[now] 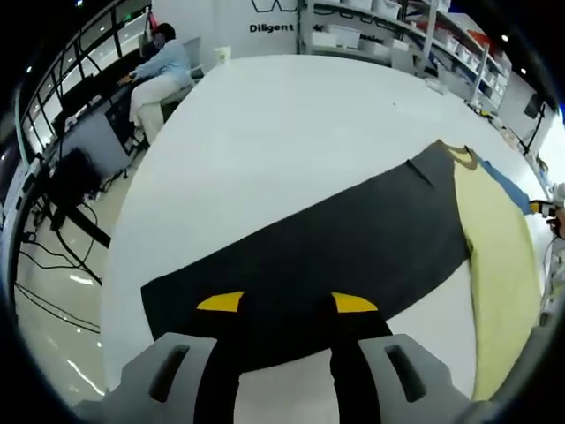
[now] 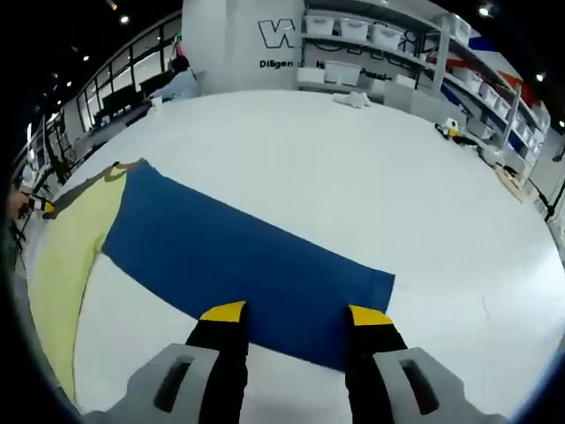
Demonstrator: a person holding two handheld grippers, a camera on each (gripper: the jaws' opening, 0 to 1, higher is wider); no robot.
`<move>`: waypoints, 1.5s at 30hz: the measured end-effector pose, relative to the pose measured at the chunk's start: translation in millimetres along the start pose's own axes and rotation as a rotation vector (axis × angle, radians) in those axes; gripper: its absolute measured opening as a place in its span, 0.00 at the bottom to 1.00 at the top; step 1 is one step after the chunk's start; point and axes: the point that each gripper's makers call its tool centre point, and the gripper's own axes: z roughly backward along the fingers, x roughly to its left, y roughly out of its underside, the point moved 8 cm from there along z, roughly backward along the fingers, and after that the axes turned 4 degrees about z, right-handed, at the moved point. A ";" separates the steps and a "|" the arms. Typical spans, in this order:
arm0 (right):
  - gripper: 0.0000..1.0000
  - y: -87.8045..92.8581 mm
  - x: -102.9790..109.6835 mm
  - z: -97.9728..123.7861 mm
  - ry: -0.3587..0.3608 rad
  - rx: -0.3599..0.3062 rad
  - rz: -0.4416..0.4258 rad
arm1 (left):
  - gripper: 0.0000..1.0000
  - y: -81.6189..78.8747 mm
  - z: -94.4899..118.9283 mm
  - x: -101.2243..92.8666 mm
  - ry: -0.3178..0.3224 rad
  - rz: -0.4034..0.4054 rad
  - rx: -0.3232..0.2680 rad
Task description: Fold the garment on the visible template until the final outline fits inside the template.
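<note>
A long-sleeved garment lies flat on the white table (image 1: 265, 132). Its body is pale yellow (image 1: 503, 265), one sleeve is dark grey (image 1: 353, 238) and the other blue (image 2: 229, 256). My left gripper (image 1: 287, 303) is open, its yellow-tipped jaws standing over the near edge of the grey sleeve close to its cuff end. My right gripper (image 2: 296, 313) is open too, its jaws over the near edge of the blue sleeve by the cuff. In the right gripper view the yellow body (image 2: 75, 256) lies to the left, with the collar (image 2: 116, 170) at the far side.
The table's edge (image 1: 115, 265) curves down the left, with floor and cables beyond. A person sits at a desk (image 1: 159, 71) at the far left. Shelves with bins (image 2: 371, 35) line the back wall. Small items (image 2: 450, 131) and a white object (image 2: 351, 99) lie far across the table.
</note>
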 end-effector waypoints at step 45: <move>0.00 -14.3 -7.0 39.0 0.143 -0.127 -0.156 | 0.84 2.9 43.7 -90.0 0.210 -0.090 -0.300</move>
